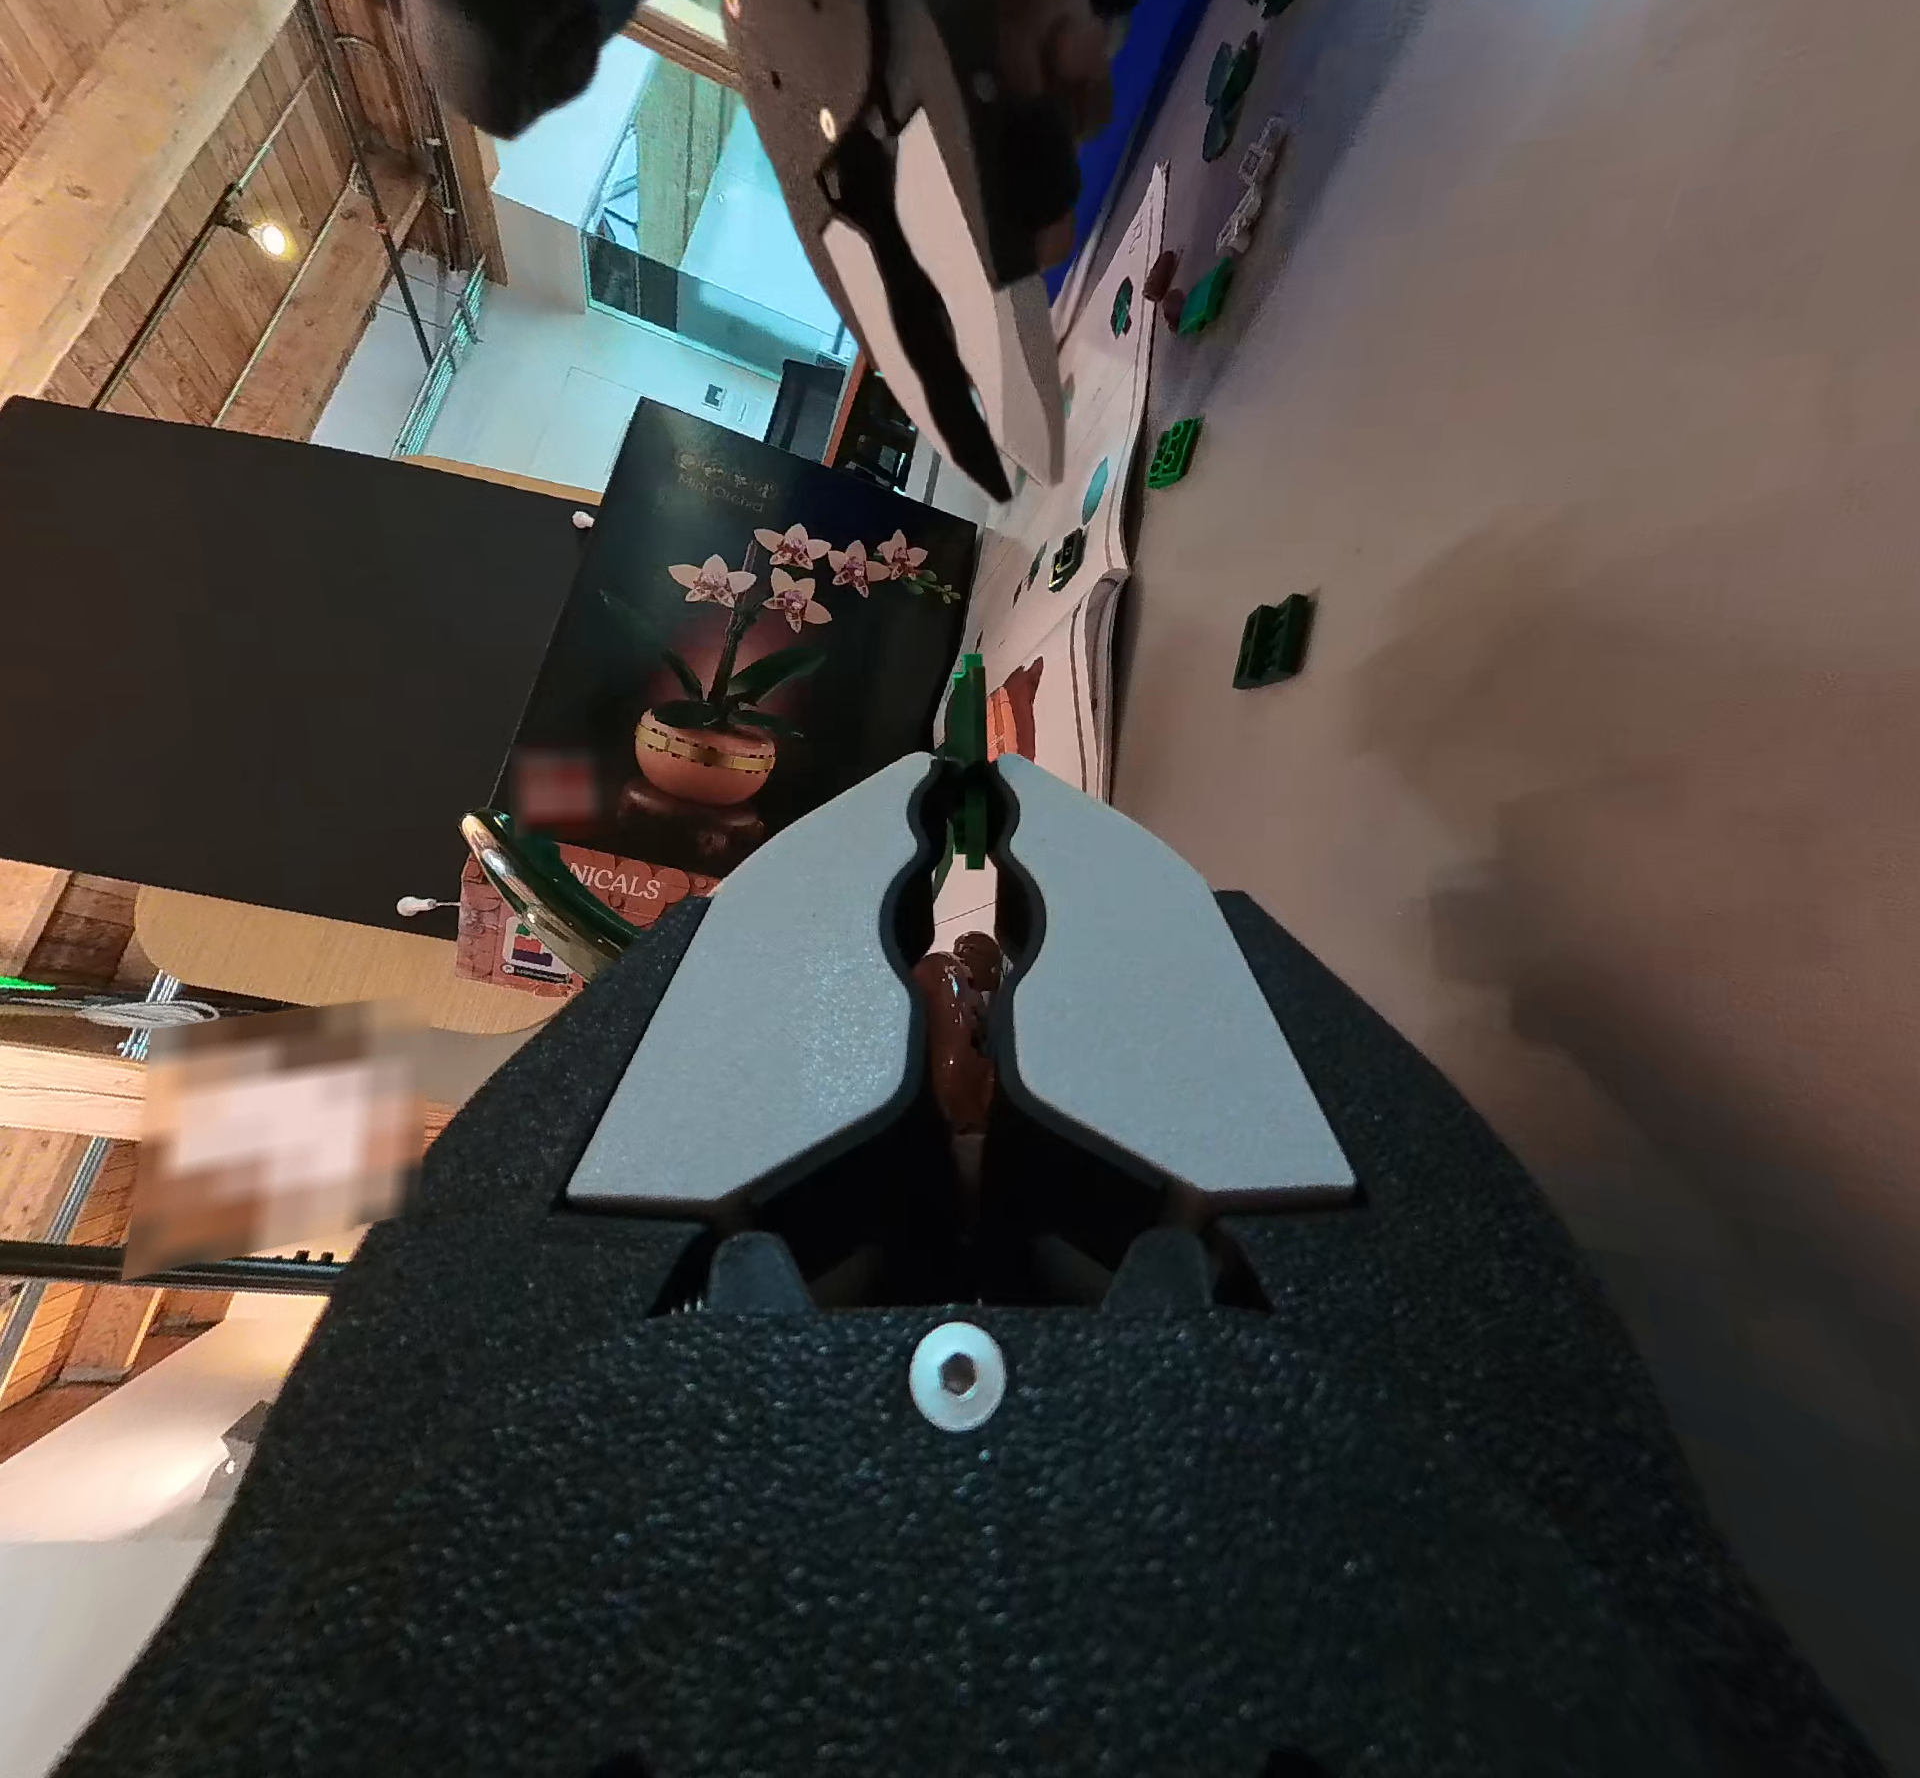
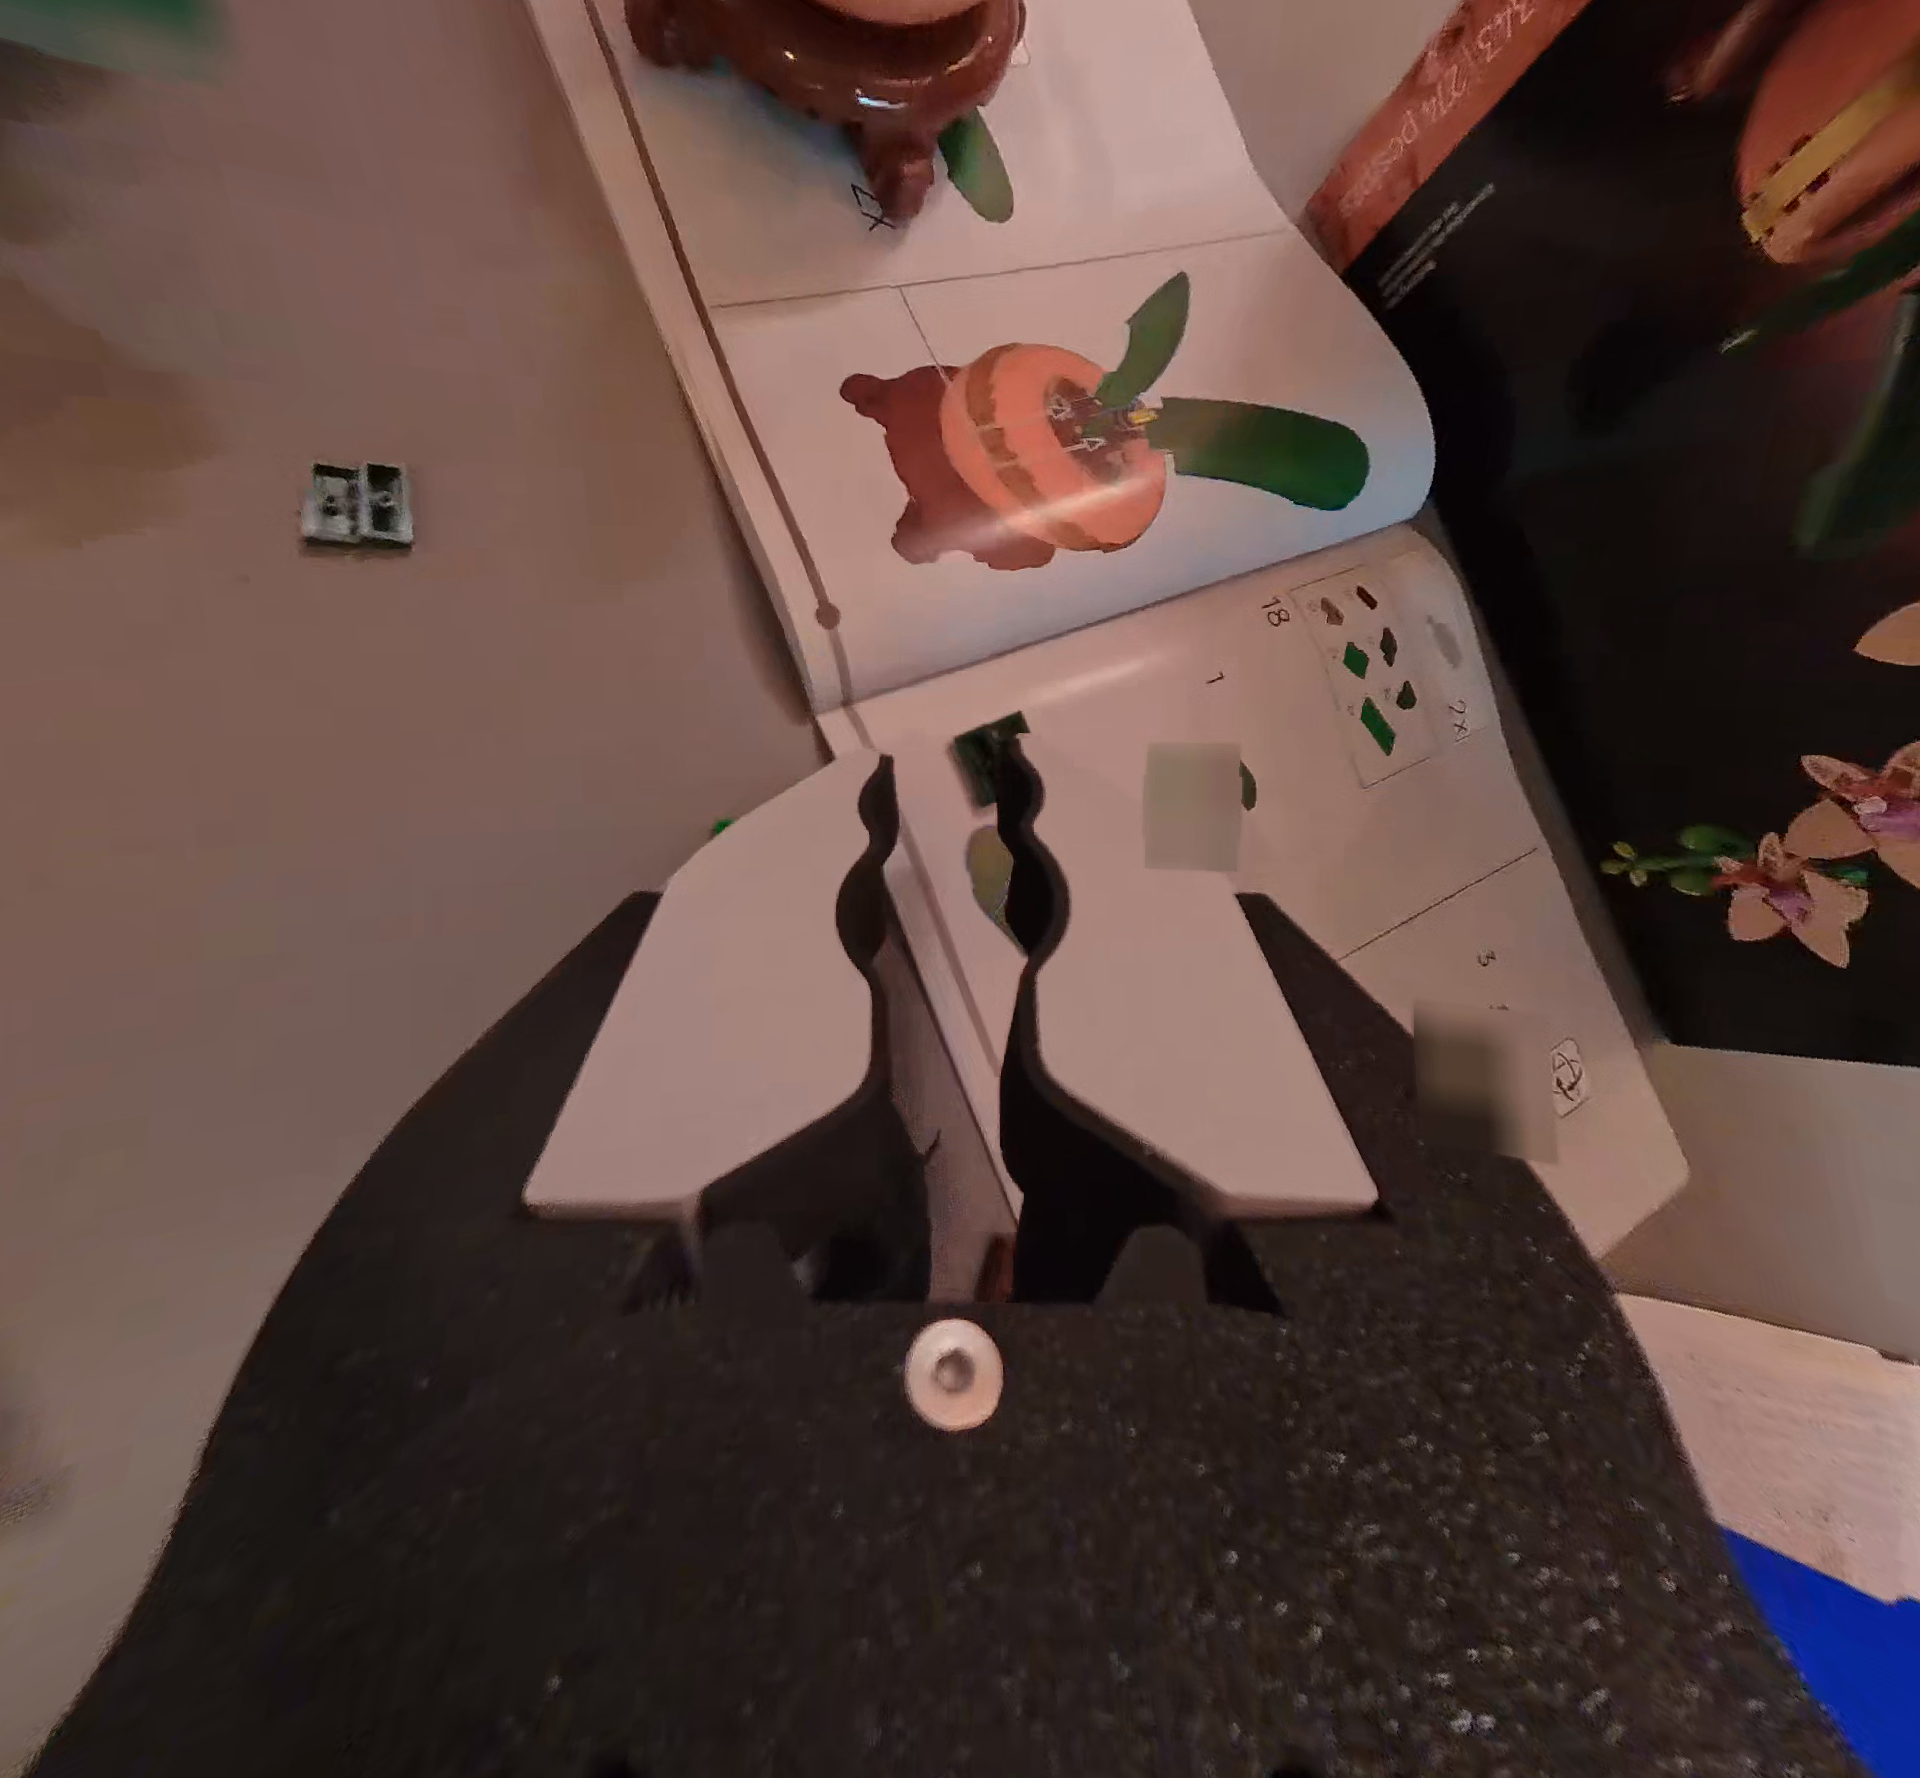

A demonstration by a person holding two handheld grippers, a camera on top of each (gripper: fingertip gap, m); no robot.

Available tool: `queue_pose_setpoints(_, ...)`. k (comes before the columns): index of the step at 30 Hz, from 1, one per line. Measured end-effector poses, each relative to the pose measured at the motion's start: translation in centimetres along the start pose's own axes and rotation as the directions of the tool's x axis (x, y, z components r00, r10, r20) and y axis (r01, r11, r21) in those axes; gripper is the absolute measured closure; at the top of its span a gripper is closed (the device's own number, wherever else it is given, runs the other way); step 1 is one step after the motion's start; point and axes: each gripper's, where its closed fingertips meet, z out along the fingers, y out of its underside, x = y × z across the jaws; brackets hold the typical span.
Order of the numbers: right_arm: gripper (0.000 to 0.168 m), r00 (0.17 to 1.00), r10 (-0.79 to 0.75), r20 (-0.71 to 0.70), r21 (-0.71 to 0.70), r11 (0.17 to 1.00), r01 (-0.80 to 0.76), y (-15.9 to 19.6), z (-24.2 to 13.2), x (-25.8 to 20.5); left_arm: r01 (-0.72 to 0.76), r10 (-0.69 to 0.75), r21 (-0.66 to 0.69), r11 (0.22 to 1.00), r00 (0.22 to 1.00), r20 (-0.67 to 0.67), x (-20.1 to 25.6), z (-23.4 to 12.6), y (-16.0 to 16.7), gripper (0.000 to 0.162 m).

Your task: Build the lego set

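My left gripper is shut on a thin green Lego piece seen edge-on, which sticks out past the fingertips. A brown rounded part shows deeper in the gap; I cannot tell if it is held. My right gripper is open and empty, hovering over the open instruction booklet; it also shows at the top of the left wrist view. A small dark green piece lies on the page by its right fingertip. The pink pot on its brown stand stands on the booklet's far page.
The set's dark box stands right of the booklet, also in the left wrist view. A grey-green plate lies on the table to the left. Several loose green pieces and a clear one lie on the table. Some 15 centimetres of space lies between my two pairs of fingers. My left tips are roughly 7 centimetres from the grey-green plate.
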Motion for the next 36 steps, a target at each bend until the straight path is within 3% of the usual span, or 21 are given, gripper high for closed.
queue_pose_setpoints(5,0.132,0.998,0.044,0.052,-0.087,0.995,-0.039,1.1,2.4,0.9,-0.002,0.001,0.003,1.0,1.0,0.003,0.0,0.0,-0.1,0.157)
queue_pose_setpoints(8,0.153,0.972,0.124,0.197,-0.1,0.989,-0.105,1.1,3.0,0.2,-0.003,0.003,0.001,1.0,1.0,0.003,-0.1,0.0,-0.1,0.157)
queue_pose_setpoints(10,0.162,0.969,0.115,0.218,-0.113,0.989,-0.092,0.9,2.7,0.5,-0.001,0.001,0.004,1.0,1.0,0.005,-0.1,-0.1,-0.1,0.157)
queue_pose_setpoints(17,0.16,0.984,0.028,0.176,0.139,0.989,-0.053,-6.5,-2.0,2.3,-0.003,0.003,0.004,1.0,1.0,0.003,0.0,0.0,-0.1,0.157)
queue_pose_setpoints(20,0.128,0.975,0.066,0.212,0.206,0.972,-0.111,-8.1,-3.4,2.4,-0.01,0.01,-0.001,1.0,1.0,0.002,0.0,-0.1,0.0,0.157)
queue_pose_setpoints(25,0.148,0.979,0.157,0.128,0.208,0.961,-0.181,-6.4,-3.2,4.4,-0.01,0.01,0.0,1.0,1.0,0.002,0.0,-0.1,0.0,0.157)
queue_pose_setpoints(28,0.154,0.975,0.126,0.182,0.204,0.965,-0.163,-5.6,-3.2,2.5,-0.004,0.004,-0.005,1.0,1.0,0.01,-0.2,-0.1,0.1,0.157)
queue_pose_setpoints(36,0.153,0.932,-0.023,0.361,0.171,0.984,-0.042,-3.9,-0.6,-9.4,0.053,-0.05,-0.056,0.997,0.997,0.057,-1.2,0.0,1.4,0.157)
